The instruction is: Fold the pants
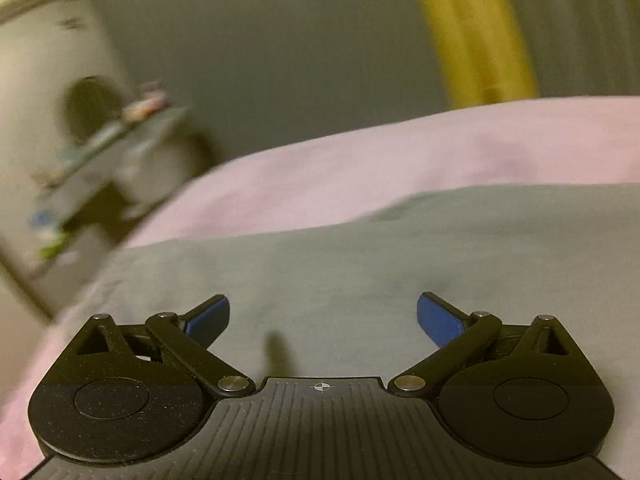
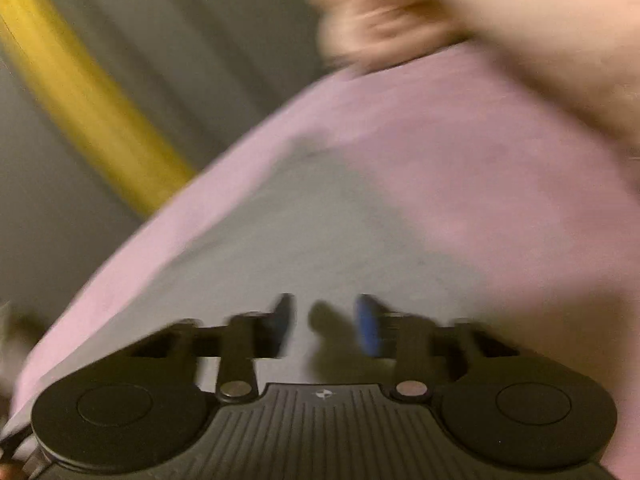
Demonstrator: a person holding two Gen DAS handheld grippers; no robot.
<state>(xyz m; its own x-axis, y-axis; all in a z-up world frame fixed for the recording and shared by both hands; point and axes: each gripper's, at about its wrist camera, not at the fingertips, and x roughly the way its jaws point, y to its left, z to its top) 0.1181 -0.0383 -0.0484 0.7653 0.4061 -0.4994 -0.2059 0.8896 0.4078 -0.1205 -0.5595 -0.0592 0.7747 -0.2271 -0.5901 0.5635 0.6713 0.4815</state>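
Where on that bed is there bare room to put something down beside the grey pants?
A wide pink sheet strip lies bare beyond the grey pants, up to the bed's far edge by the yellow curtain. The right wrist view shows more bare sheet right of the pants. The shelf off the bed looks cluttered.

You are in a home, most likely a bedroom. You work over a pink sheet [image 1: 400, 160] spread on what looks like a bed, the landmark here. Grey pants [image 1: 360, 272] lie flat on that sheet. Beyond the sheet's far edge hang grey curtains [image 1: 280, 48] with a yellow strip [image 1: 472, 32] among them. To the left of the sheet stands a cluttered shelf [image 1: 100, 152] against a pale wall, its small items too blurred to name. In the right wrist view, pale bedding [image 2: 560, 40] sits at the sheet's far right.
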